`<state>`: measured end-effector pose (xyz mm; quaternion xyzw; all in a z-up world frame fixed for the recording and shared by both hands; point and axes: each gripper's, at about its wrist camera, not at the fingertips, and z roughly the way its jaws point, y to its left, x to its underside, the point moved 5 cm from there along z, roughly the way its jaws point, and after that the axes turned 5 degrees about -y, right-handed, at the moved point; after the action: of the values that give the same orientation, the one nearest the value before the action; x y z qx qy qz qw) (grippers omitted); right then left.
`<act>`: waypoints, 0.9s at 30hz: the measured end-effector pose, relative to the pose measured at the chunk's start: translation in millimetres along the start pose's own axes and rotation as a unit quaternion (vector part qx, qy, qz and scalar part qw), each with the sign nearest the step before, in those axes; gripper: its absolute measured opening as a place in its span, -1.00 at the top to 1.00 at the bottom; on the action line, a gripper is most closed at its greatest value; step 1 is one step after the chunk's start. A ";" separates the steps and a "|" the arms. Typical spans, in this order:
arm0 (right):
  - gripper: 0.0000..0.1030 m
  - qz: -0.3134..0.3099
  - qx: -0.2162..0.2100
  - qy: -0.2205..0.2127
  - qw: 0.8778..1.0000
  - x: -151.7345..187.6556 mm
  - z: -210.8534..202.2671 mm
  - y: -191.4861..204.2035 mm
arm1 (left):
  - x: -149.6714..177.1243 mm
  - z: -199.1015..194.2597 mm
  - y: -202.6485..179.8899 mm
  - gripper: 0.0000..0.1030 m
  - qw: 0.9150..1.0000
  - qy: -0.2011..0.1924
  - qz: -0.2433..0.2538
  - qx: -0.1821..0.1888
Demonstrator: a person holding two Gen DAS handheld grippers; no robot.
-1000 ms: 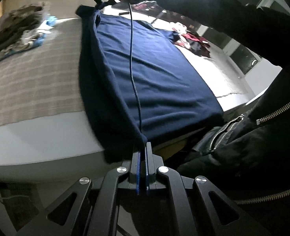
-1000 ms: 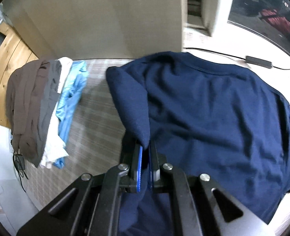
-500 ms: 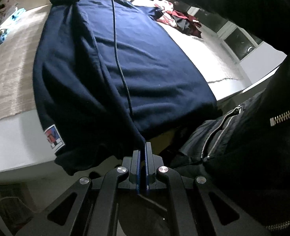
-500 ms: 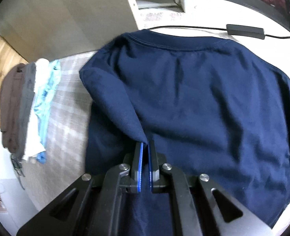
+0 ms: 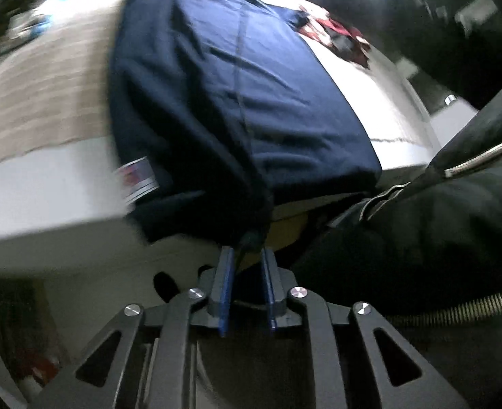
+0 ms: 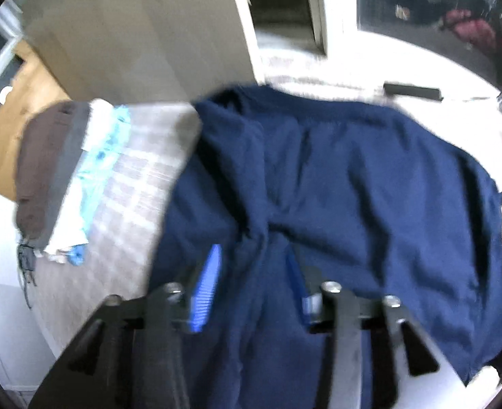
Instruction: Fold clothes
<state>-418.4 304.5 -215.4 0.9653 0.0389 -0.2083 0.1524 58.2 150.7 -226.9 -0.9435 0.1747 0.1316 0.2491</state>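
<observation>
A navy blue shirt lies spread on the table with its left side folded over the body; a small woven label shows at the hem. My left gripper is open at the table's near edge, the hem corner hanging loose between its blue pads. In the right wrist view the same shirt fills the middle, its folded sleeve edge bunched into a ridge. My right gripper is open just above that ridge, the fabric lying between the spread fingers without being pinched.
A stack of folded clothes, brown, grey, white and light blue, sits on the checked mat left of the shirt. Red garments lie at the table's far right. A person's dark zipped jacket crowds the right. A black adapter lies behind.
Both grippers have opened and let go of the shirt. The folded side has dropped onto the body. Both views have shifted and are motion-blurred.
</observation>
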 end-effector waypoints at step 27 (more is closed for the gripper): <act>-0.20 0.094 -0.098 0.125 0.983 418.9 -134.7 91.8 | 6.6 -0.1 23.6 0.51 0.909 0.015 0.409 -0.078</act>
<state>28.2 263.9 -246.5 0.9635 -0.0132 -0.0657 0.2590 54.8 129.7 -239.1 -0.8078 0.5380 0.2208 0.0964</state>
